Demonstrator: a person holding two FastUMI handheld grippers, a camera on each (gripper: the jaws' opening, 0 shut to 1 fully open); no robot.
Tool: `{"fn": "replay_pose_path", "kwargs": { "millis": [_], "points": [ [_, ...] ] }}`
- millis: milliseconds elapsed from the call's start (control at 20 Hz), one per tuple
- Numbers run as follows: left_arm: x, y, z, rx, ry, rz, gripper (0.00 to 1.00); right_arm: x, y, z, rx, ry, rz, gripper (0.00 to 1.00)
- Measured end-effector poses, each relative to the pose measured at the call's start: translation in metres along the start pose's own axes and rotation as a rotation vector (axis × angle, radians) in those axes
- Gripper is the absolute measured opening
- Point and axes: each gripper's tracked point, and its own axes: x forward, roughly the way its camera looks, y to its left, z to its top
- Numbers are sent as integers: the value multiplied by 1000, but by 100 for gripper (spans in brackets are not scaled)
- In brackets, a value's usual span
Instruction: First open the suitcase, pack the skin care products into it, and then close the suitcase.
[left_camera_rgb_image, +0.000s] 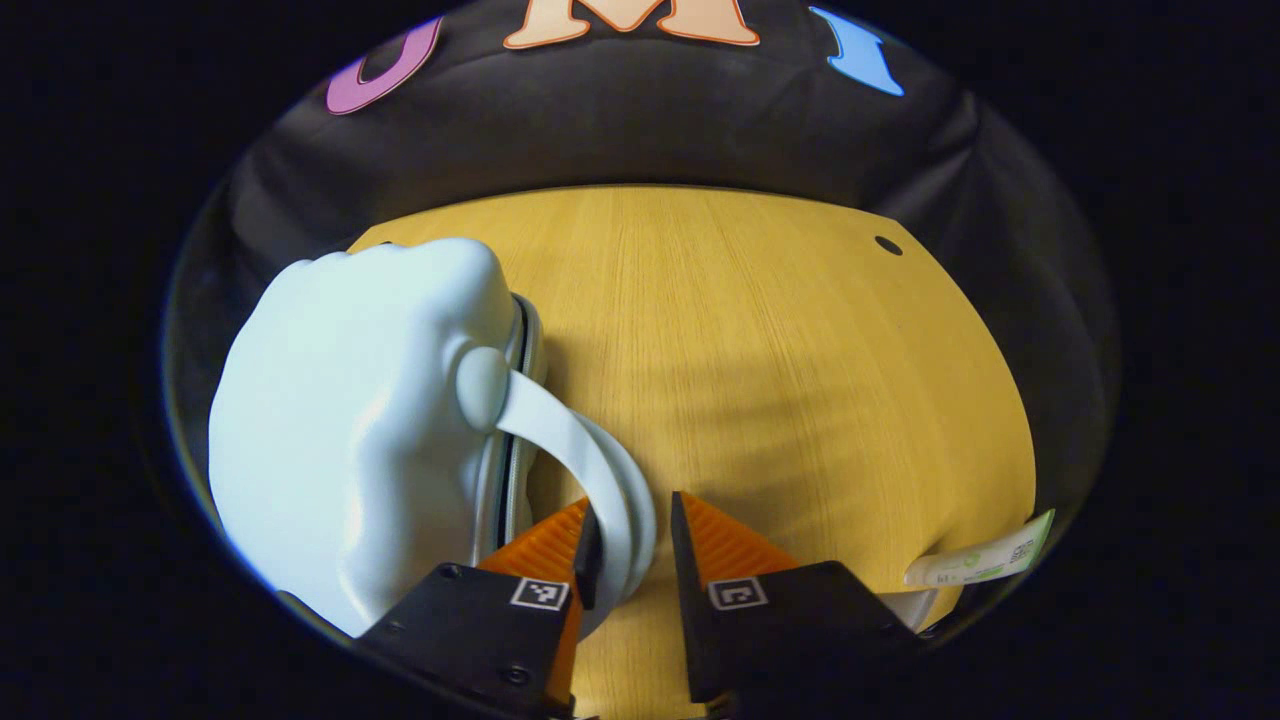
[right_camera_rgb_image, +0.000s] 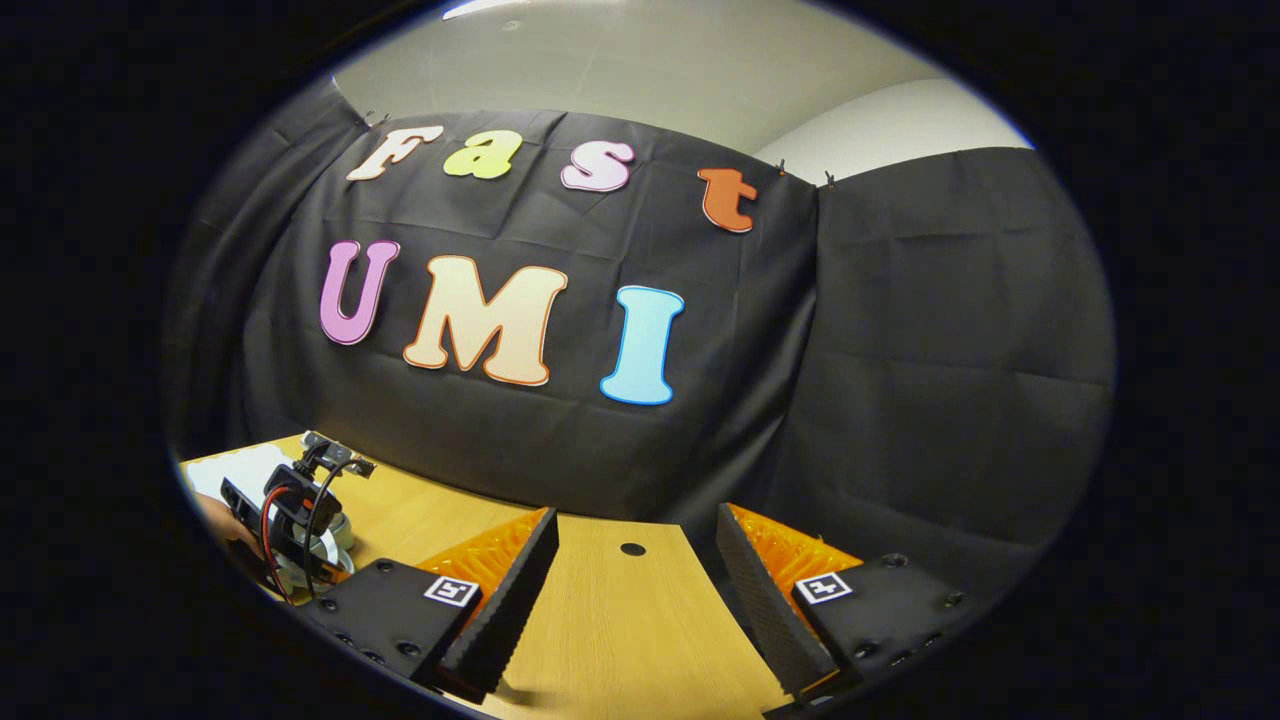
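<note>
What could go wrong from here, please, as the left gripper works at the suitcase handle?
The left gripper straddles the curved white handle of the pale blue hard-shell suitcase with its fingers apart, so closing badly could let the handle slip. Pulling one-handed might drag the case across the wooden table; the right gripper hangs open, away from it.

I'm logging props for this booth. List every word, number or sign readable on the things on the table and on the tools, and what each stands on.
Packet: printed label, too small and blurred to read.
Left gripper: a black-and-white square code mark on each finger, no words.
Right gripper: the same square marks, no words.
Suitcase: no text on the visible shell.
</note>
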Motion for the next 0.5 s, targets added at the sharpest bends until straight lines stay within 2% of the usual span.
{"fn": "replay_pose_path", "kwargs": {
  "millis": [50,150,300,350,400,500],
  "points": [
    [-1,3,1,0,-1,10,22,0,0,1,2,-4,0,99],
    [-3,0,3,13,1,4,8,-1,1,3,5,-13,3,99],
    [-10,0,4,45,23,24,5,-3,1,2,11,-20,18,99],
    [-13,1,9,53,5,39,2,-4,2,2,18,-23,25,96],
    [-17,-1,15,72,-23,45,0,-4,2,3,24,-27,32,99],
    [-26,-4,21,95,-48,44,0,-4,3,3,27,-34,47,99]
  ]
}}
